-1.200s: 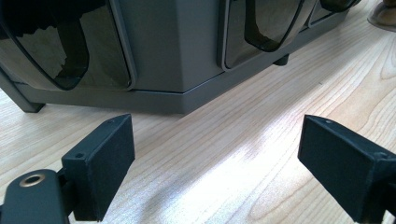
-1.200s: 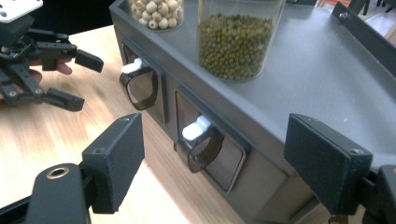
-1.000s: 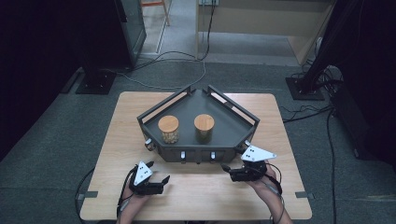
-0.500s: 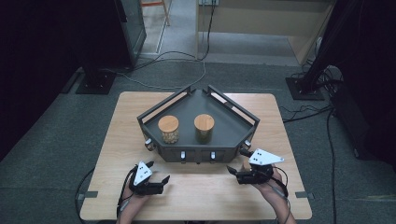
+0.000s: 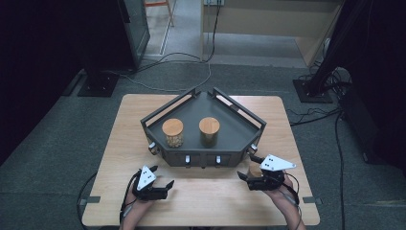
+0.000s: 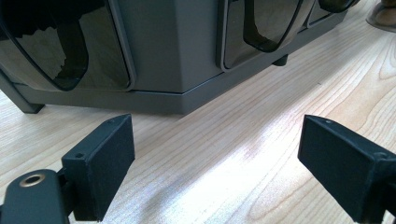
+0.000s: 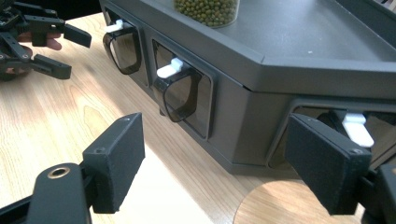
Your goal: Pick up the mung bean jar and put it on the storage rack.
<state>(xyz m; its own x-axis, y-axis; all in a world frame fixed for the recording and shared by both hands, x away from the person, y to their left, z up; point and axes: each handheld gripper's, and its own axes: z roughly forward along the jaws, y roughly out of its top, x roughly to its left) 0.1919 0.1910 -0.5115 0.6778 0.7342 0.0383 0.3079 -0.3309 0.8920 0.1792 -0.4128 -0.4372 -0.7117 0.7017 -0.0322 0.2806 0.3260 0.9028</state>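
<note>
A dark grey five-sided rack (image 5: 249,125) stands mid-table with two wooden-lidded jars on its deck: the left jar (image 5: 172,132) and the right jar (image 5: 209,131). Tinted dispenser bins with white tabs (image 7: 170,68) line its front. My left gripper (image 5: 167,188) rests open near the table's front edge, its jaws (image 6: 217,140) apart over bare wood facing the rack's base (image 6: 177,100). My right gripper (image 5: 245,181) is open at the rack's front right corner. A round wooden disc (image 7: 285,205) lies low between its jaws (image 7: 217,140). The jar of green beans (image 7: 207,10) stands above.
The wooden table (image 5: 119,143) has free room left, right and in front of the rack. The rack's raised rails (image 5: 165,108) edge its back sides. Cables (image 5: 186,60) run across the floor behind. My left gripper (image 7: 42,44) shows far off in the right gripper view.
My right gripper has drifted slightly right and toward the table's front edge, its grey plate turning a little. The left gripper and the jars have stayed put.
</note>
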